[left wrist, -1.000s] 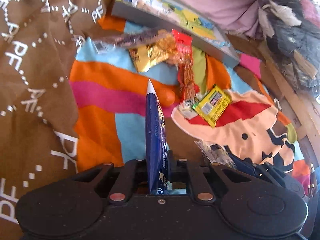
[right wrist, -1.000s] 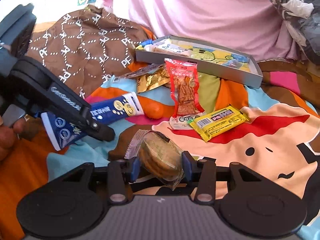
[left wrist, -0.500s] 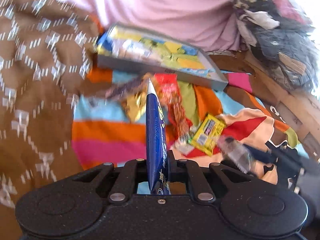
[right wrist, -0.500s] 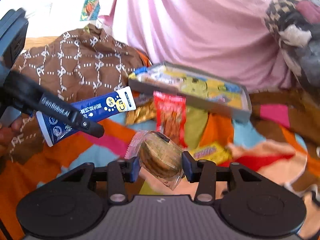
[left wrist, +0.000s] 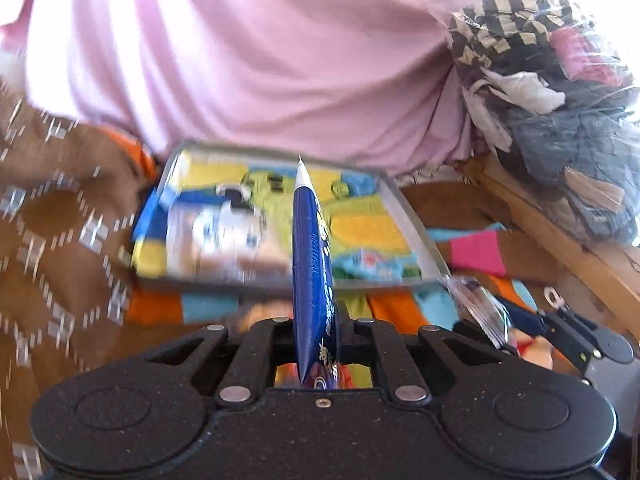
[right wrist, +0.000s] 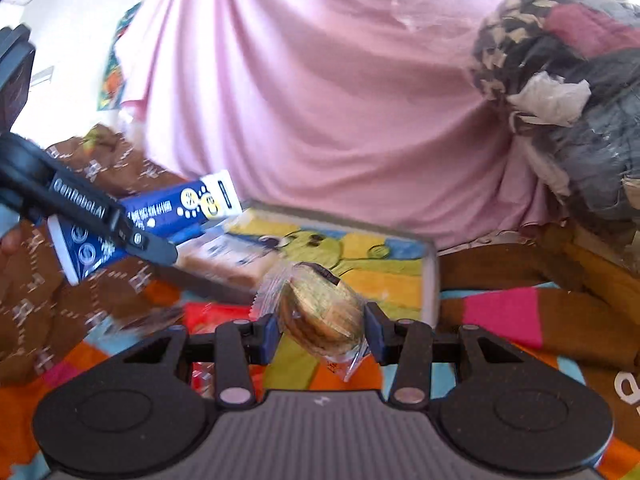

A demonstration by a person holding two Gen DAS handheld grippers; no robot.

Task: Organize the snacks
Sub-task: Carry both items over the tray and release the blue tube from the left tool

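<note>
Left gripper (left wrist: 316, 322) of mine is clamped on a blue snack packet (left wrist: 311, 264) held edge-up before the grey tray (left wrist: 416, 236), while my right gripper (right wrist: 322, 328) pinches a clear-wrapped round cookie pack (right wrist: 322, 308) just short of that tray's near rim.

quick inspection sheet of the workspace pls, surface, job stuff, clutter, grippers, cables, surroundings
surface: colourful patterned blanket
job's things: shallow grey tray with cartoon lining, some packets inside; blue snack packet; wrapped round biscuits
clutter: brown patterned cloth
grippers: left hand-held gripper shut on blue snack packet; right hand-held gripper shut on wrapped round biscuits
cables: nothing seen
surroundings: pink sheet behind; bagged clothes at right
</note>
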